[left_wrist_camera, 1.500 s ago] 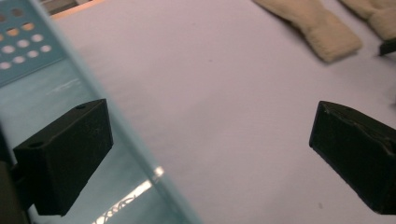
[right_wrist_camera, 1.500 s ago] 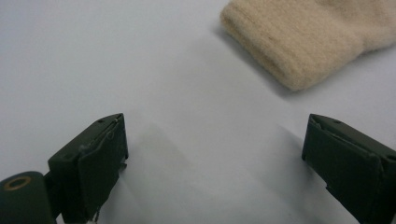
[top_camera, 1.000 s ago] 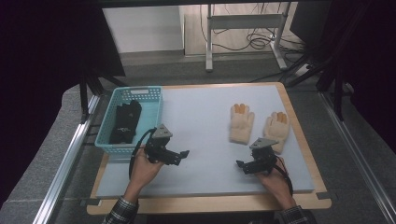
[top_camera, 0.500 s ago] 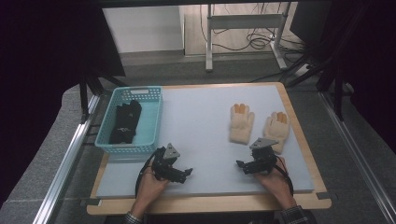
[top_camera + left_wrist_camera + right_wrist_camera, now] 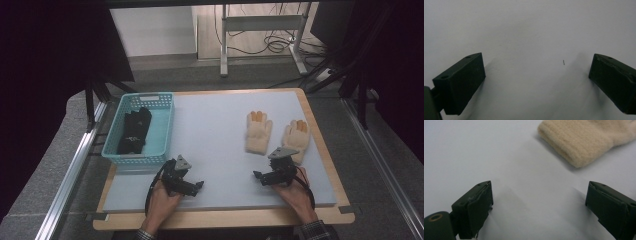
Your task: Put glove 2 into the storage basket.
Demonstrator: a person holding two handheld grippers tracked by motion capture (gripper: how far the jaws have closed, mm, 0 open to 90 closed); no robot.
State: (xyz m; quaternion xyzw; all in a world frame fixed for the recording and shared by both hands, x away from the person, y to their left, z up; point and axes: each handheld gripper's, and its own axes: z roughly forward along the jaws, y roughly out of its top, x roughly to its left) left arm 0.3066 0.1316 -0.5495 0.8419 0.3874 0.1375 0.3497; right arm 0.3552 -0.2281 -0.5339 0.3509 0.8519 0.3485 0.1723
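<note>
Two cream knitted gloves lie flat on the pale table top, one (image 5: pixel 258 131) nearer the middle and one (image 5: pixel 297 137) to its right. The cuff of a cream glove (image 5: pixel 584 142) shows in the right gripper view, ahead of the jaws. My right gripper (image 5: pixel 258 175) rests low on the table just in front of the gloves, open with nothing between its jaws. My left gripper (image 5: pixel 198 186) sits near the front edge, right of the basket's near corner, also open and empty. A turquoise basket (image 5: pixel 162 131) at the left holds black gloves (image 5: pixel 134 131).
The table top (image 5: pixel 210 130) is a pale sheet on a wooden board with a raised edge. Metal rails run along both sides. A desk frame and cables stand on the floor beyond the far edge.
My left gripper has drawn back from beside the basket toward the front edge of the table. The right gripper has stayed where it was.
</note>
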